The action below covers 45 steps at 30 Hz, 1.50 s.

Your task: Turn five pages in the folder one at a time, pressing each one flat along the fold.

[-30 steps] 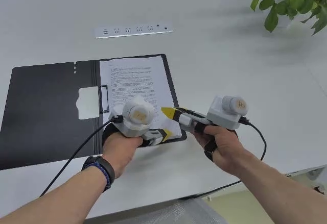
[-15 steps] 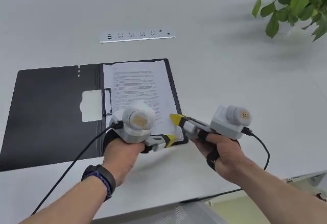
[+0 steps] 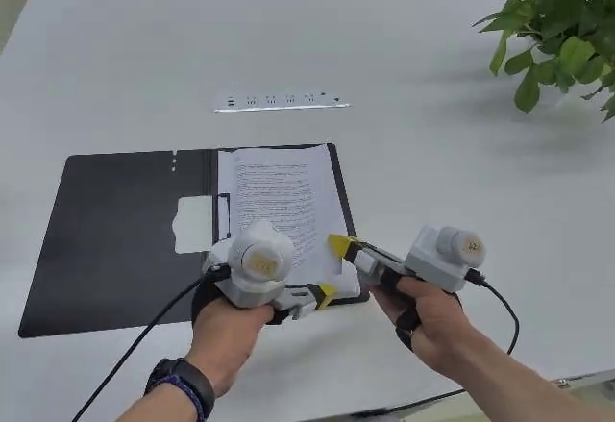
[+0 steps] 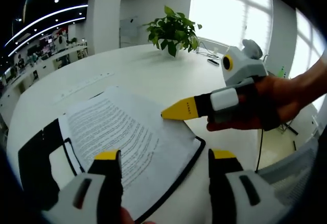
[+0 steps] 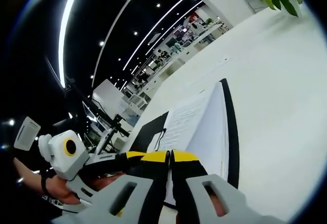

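- Presently we log the folder (image 3: 115, 239) lying open on the white counter (image 3: 432, 134), its printed page (image 3: 283, 201) on the right half.
- Left tool (image 4: 166, 157): jaws spread wide, holding nothing, at the folder's near right corner.
- Right tool (image 3: 338, 242): yellow tips pressed together, pointing at the page's right edge, just beside the left tool; we cannot tell whether it touches the paper.
- Power strip (image 3: 281, 102): beyond the folder, well apart.
- Plant (image 3: 557, 28): far right corner.
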{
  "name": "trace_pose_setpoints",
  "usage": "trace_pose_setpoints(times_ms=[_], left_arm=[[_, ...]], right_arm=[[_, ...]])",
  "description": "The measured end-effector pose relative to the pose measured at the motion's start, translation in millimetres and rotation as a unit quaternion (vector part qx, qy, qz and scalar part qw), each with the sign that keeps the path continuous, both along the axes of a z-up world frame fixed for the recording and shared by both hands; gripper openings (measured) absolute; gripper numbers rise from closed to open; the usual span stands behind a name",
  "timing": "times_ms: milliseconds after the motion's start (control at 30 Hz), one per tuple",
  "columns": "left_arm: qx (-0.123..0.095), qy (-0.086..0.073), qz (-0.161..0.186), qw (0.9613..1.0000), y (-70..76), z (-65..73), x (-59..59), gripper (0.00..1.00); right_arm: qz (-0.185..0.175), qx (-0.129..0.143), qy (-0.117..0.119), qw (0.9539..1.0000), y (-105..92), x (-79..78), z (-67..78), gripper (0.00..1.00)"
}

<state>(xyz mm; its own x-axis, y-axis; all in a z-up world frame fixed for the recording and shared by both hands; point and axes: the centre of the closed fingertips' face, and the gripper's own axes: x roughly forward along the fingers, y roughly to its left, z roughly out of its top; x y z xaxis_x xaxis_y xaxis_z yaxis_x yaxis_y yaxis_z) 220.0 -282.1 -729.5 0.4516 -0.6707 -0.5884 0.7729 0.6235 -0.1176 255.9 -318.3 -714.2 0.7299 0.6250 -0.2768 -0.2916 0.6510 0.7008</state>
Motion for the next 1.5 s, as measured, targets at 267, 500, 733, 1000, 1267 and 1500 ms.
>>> trace_pose_setpoints(times_ms=[267, 500, 733, 1000, 1267, 1500], left_arm=[[-0.004, -0.010, 0.030, 0.9995, 33.8, 11.9, 7.2, 0.70], [0.000, -0.017, 0.065, 0.9977, 73.6, 18.0, 10.6, 0.70], [-0.008, -0.021, 0.108, 0.9939, 114.3, 28.5, 10.3, 0.70], [-0.011, -0.037, 0.139, 0.9896, 150.3, 44.4, 4.3, 0.71], [-0.012, -0.039, 0.172, 0.9843, 183.4, 47.4, 0.8, 0.70], [-0.011, -0.043, 0.177, 0.9833, 200.7, 50.9, -10.7, 0.71]], right_arm=[[0.014, 0.003, -0.022, 0.9997, 18.9, 4.0, 16.0, 0.00], [0.022, 0.007, -0.036, 0.9991, 34.9, 5.5, 27.8, 0.00], [0.036, 0.014, -0.046, 0.9982, 61.3, 6.2, 40.2, 0.00], [0.057, 0.026, -0.055, 0.9966, 97.3, 7.6, 49.1, 0.00], [0.083, 0.031, -0.056, 0.9945, 132.0, 5.7, 52.0, 0.00], [0.101, 0.032, -0.051, 0.9931, 161.1, 0.6, 48.7, 0.00]])
